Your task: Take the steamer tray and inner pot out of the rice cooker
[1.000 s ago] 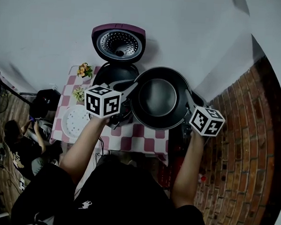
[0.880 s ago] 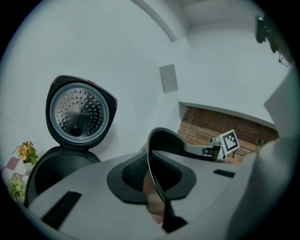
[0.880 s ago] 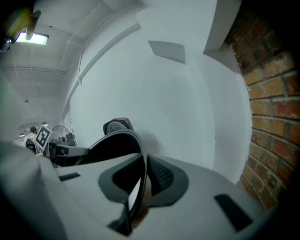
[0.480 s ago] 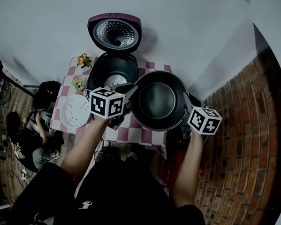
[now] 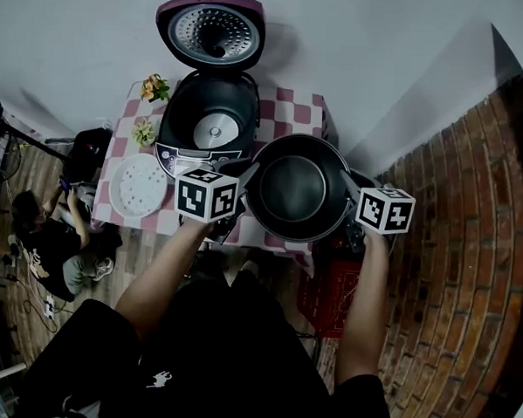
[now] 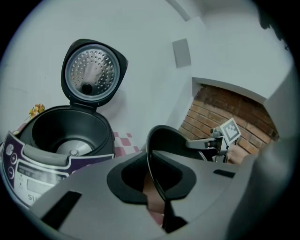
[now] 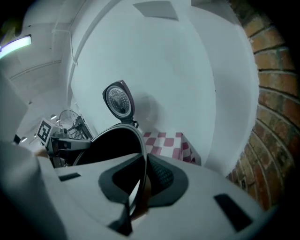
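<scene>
The inner pot (image 5: 298, 186) is out of the rice cooker (image 5: 181, 160). It sits at the centre of the head view, just right of the cooker body, over the front right part of the checked table (image 5: 293, 109). I cannot tell if its bottom touches the cloth already.

Left gripper (image 6: 157, 187): jaws nearly together, pads pinch the thin rim on the pot's left side. Right gripper (image 7: 136, 187): same, nearly closed on the rim of the opposite side. So the pot hangs between two small pinch points.

Handling, as I judge it:
- Pot looks like stiff metal w/ a dark smooth coating; it will not bend, but prob. slippery under the pads.
- It is empty, so not very heavy, but wide. If one side slips, it will swing down.
- Best hold is the rim, at two opposite points as now, both hands at equal height.

A white round disc w/ holes (image 5: 138, 187), prob. the steamer tray, lies on the table at left centre of the head view, well apart from the pot.

Writing: the cooker front panel (image 6: 28, 173) has white print, too small and cut off to read. The marker cubes carry only black-white patterns, no letters. No brand is legible.
</scene>
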`<state>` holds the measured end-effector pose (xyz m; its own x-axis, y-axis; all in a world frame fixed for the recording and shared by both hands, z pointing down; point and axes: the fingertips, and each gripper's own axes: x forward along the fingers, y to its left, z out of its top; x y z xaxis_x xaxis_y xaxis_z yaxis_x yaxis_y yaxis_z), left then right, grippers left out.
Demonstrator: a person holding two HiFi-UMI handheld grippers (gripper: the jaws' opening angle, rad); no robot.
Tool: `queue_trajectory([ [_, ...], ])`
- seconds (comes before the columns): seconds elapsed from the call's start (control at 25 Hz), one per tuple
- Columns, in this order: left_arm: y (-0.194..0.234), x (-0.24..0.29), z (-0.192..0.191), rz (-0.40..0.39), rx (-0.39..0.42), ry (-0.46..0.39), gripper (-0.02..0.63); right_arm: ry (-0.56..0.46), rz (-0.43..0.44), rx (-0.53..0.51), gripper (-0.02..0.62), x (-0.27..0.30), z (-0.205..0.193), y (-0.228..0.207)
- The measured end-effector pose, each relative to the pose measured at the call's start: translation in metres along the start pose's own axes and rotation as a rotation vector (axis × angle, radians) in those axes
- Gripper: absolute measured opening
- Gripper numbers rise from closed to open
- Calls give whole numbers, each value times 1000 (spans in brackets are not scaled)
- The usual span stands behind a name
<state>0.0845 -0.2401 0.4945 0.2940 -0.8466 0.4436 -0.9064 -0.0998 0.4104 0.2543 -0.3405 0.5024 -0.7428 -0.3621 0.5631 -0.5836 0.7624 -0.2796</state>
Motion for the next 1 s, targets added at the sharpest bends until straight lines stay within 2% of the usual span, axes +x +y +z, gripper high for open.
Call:
queue_trajectory([
  [0.64,28,8,-75,141,-104,80,35,187,114,-24,29,56,-56,-7],
  [1.0,40,14,-98,181,-105,125,37,243,150,-13,29,78,-79,-11],
])
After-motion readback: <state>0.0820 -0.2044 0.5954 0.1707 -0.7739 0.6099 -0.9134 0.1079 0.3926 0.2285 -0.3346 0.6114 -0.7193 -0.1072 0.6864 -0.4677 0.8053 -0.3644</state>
